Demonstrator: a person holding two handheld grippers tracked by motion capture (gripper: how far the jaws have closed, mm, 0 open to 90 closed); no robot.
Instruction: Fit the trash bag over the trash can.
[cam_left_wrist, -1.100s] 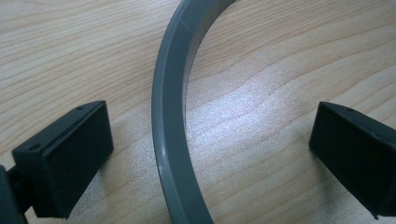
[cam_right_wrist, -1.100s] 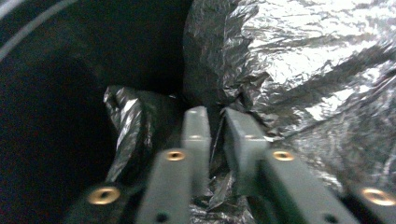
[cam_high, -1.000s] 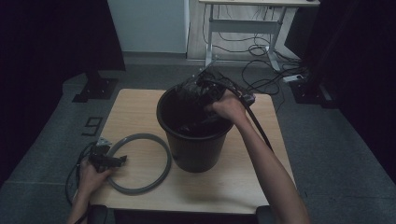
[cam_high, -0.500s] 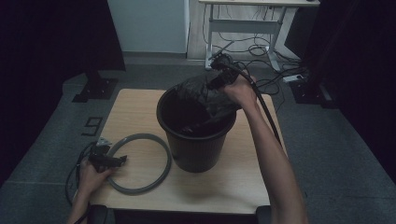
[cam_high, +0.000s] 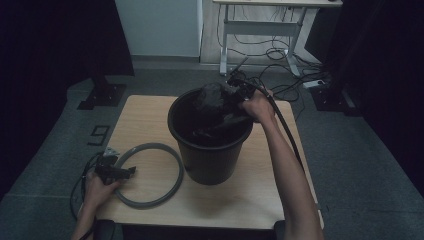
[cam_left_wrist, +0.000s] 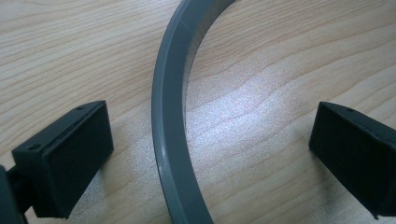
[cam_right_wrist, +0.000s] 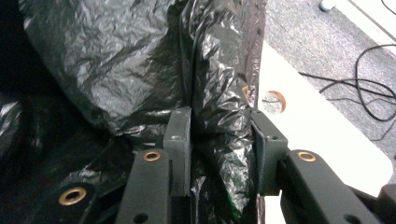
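A black bucket (cam_high: 210, 160) stands in the middle of the wooden table (cam_high: 150, 115). A crumpled black plastic bag (cam_high: 212, 97) rises out of it at the far rim. My right gripper (cam_high: 231, 99) holds a bunched fold of the bag (cam_right_wrist: 116, 56). Its jaws have just been closing, and the fold is pinched between the pads of that gripper (cam_right_wrist: 222, 140). A grey ring (cam_high: 177, 175) lies flat to the left of the bucket. My left gripper (cam_high: 127, 171) rests at the ring's left side, open. In the left gripper view its jaws (cam_left_wrist: 210, 140) straddle the ring's band (cam_left_wrist: 170, 140) without touching it.
The right gripper's cable (cam_high: 285, 130) trails along the forearm and off the table's right edge. A desk frame (cam_high: 260, 30) and loose cables (cam_high: 295, 85) lie on the floor behind the table. A stand base (cam_high: 102, 95) sits at the left.
The right hand has moved from over the bucket's right side toward its far rim, lifting the bag's bunch higher. The left hand and the ring have stayed put.
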